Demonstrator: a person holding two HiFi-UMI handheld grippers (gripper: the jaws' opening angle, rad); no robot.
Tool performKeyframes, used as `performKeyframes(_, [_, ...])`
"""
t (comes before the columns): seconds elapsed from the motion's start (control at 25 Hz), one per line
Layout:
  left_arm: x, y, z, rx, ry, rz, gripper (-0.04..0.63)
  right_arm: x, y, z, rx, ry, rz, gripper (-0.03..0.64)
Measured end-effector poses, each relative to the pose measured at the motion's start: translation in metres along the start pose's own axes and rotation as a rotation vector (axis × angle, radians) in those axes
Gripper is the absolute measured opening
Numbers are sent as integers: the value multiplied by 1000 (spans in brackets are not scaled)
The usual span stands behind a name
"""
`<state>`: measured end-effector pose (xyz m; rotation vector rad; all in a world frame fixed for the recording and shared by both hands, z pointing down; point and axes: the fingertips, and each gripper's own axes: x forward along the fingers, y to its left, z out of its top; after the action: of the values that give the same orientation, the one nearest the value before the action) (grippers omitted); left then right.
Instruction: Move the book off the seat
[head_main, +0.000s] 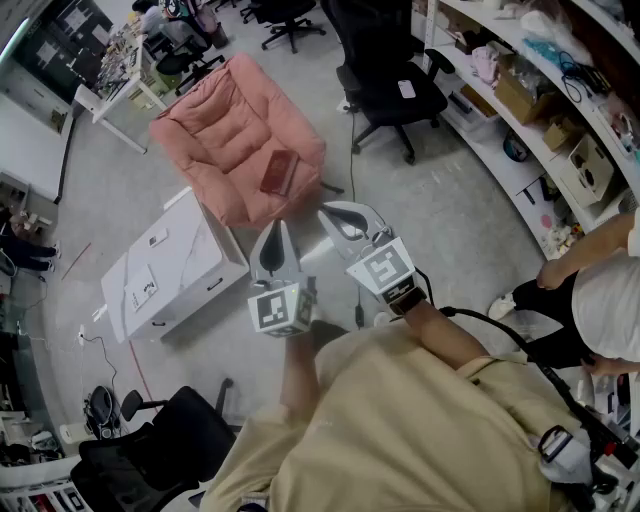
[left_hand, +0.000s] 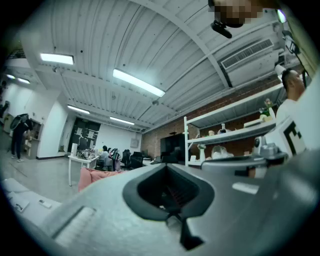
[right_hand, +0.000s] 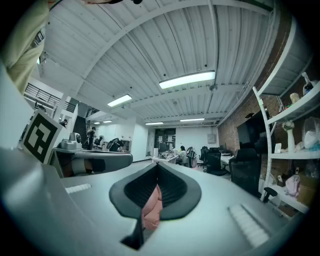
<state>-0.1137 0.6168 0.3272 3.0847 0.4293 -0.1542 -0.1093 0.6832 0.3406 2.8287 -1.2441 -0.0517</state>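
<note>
A dark red book (head_main: 278, 171) lies on the seat cushion of the pink armchair (head_main: 225, 140) in the head view. Both grippers are held close to the person's chest, well short of the chair. My left gripper (head_main: 278, 228) is shut and empty, pointing toward the armchair. Beside it, my right gripper (head_main: 326, 213) is shut and empty too. In the left gripper view the closed jaws (left_hand: 167, 166) fill the lower frame, with the pink armchair (left_hand: 95, 176) far off. The right gripper view shows its gripper (right_hand: 157, 166) shut, and a strip of the pink armchair (right_hand: 151, 207) behind the jaws.
A white low table (head_main: 170, 270) stands left of the grippers, near the armchair. One black office chair (head_main: 390, 85) sits at the back, another (head_main: 160, 450) at the lower left. Loaded shelves (head_main: 540, 110) line the right side. Another person (head_main: 600, 290) crouches at the right.
</note>
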Motion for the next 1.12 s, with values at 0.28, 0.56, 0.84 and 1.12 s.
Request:
performKeyframes(0.28, [-4,-11,-14,2,14,-8,3,-10,-7,0,4,-14,-8,6])
performKeyframes(0.56, [-3,-17,-16,3,22,-24,3,-14,-14,-7,53,-12,-41,6])
performKeyframes(0.84, [-2,-18,-18,-4,3,-36,3,-15,-16,-6,62,-21,-43,6])
performKeyframes(1.12, [-1,-31,-9,-22,-20,-31,3,-25,-21,0,45,-27,-40,6])
